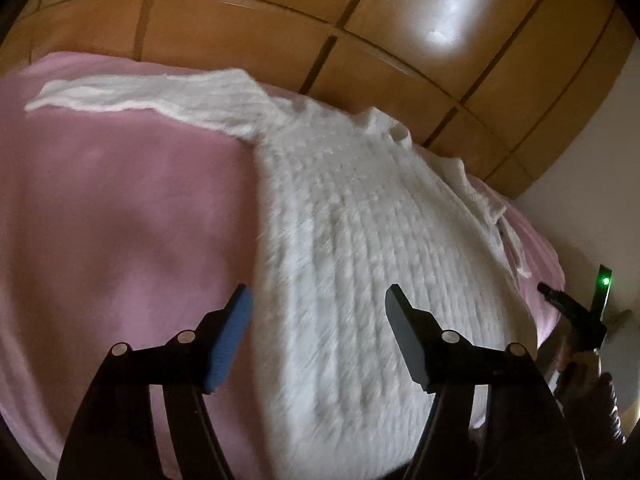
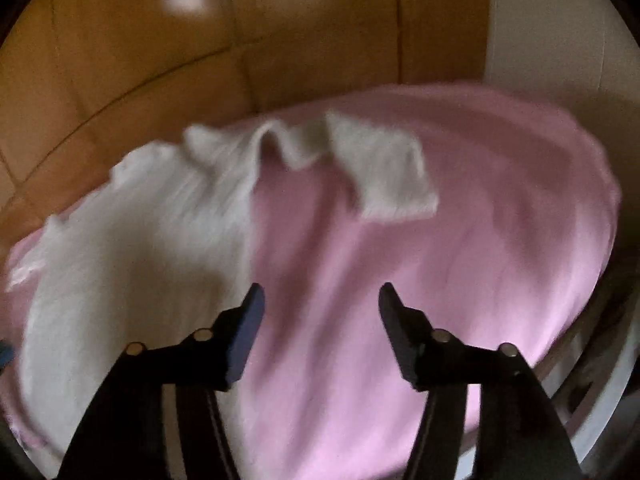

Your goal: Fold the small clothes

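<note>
A white knitted sweater (image 1: 352, 240) lies spread flat on a pink sheet (image 1: 120, 220). One sleeve (image 1: 140, 94) stretches out to the far left. My left gripper (image 1: 318, 300) hovers open over the sweater's near hem, with nothing between its fingers. In the right wrist view the sweater's body (image 2: 132, 248) fills the left side, and its other sleeve (image 2: 384, 168) bends across the sheet (image 2: 460, 260). My right gripper (image 2: 320, 300) is open above bare sheet, just right of the sweater's edge. It also shows at the far right of the left wrist view (image 1: 560, 300).
Wooden cupboard doors (image 1: 360, 20) rise behind the bed. A pale wall (image 2: 540, 40) stands to the right. The bed's right edge (image 2: 580, 340) drops off to a dark frame. A hand (image 1: 588, 364) holds the other gripper.
</note>
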{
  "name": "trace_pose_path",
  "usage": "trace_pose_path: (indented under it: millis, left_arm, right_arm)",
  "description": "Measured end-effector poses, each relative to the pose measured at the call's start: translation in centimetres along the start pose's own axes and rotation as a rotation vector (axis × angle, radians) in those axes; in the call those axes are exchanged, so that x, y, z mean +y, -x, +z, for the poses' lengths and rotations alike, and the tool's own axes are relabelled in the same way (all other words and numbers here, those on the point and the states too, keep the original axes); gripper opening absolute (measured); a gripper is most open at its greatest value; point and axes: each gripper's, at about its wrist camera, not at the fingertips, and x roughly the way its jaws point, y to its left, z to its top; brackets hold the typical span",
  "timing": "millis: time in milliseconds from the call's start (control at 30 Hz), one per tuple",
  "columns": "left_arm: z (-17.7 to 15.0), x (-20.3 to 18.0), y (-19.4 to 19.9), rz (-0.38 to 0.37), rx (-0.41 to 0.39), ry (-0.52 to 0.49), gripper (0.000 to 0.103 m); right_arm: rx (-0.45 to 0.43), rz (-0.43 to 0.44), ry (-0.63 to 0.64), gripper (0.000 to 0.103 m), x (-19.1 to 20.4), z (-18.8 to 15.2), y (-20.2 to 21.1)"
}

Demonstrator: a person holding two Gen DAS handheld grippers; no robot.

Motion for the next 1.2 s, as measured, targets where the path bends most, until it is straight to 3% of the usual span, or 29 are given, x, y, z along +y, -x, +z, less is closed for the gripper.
trace_pose_path:
  millis: [167, 200, 267, 300, 333, 433, 533, 667, 833, 967, 1067, 1100, 1133, 1200]
  left_arm:
    - [1.0, -3.4, -4.0, -0.011, 0.032, -0.076, 0.067]
    - [1.1, -4.1, -4.8, -0.003, 0.037, -0.107, 0.067]
    - [1.3, -5.3, -6.2, 0.025, 0.042, -0.145, 0.067]
    - [1.5, -5.6, -6.7, 0.034, 0.043, -0.161, 0.067]
    - [1.6, -6.0, -7.1, 0.049, 0.038, -0.187, 0.068]
    - [1.8, -6.5, -8.1, 0.103, 0.024, -0.251, 0.071]
    - [2.0, -5.9, -9.6, 0.124, 0.049, -0.246, 0.071]
    - [2.0, -5.5, -10.5, 0.124, 0.046, -0.233, 0.079]
    - [2.0, -6.0, -11.1, 0.144, 0.052, -0.261, 0.084]
    - [2.0, -5.9, -11.2, 0.142, 0.055, -0.253, 0.087]
    - [2.1, -6.0, -11.3, 0.146, 0.062, -0.256, 0.087]
    - [2.2, -5.9, -11.2, 0.144, 0.066, -0.255, 0.087]
    - [2.2, -5.9, -11.0, 0.141, 0.070, -0.254, 0.087]
    - [2.5, -5.6, -10.4, 0.145, 0.069, -0.240, 0.087]
  right_arm:
    - [0.024, -0.172, 0.120, 0.060, 1.1, 3.3, -6.3]
    - [0.043, -0.205, 0.130, 0.054, 0.9, 3.8, -7.7]
    - [0.091, -0.232, 0.124, 0.030, -0.1, 4.6, -10.2]
    - [0.106, -0.233, 0.116, 0.010, -0.4, 4.9, -10.8]
    - [0.107, -0.238, 0.108, 0.007, -0.9, 5.3, -10.9]
    - [0.023, -0.242, 0.053, 0.006, -2.7, 7.2, -8.1]
    - [-0.054, -0.254, 0.015, 0.006, -5.0, 9.1, -4.7]
    - [-0.146, -0.370, -0.037, 0.006, -9.9, 12.3, -1.4]
    - [-0.135, -0.596, -0.040, 0.006, -15.0, 15.5, -3.3]
    - [-0.037, -0.729, -0.076, 0.006, -19.2, 15.6, -7.3]
    - [0.027, -0.725, -0.126, 0.010, -20.7, 14.3, -9.8]
    - [0.027, -0.719, -0.135, 0.022, -20.6, 13.8, -10.1]
    - [0.016, -0.708, -0.140, 0.048, -20.2, 13.4, -10.1]
    - [-0.023, -0.648, -0.149, 0.071, -18.6, 12.5, -9.5]
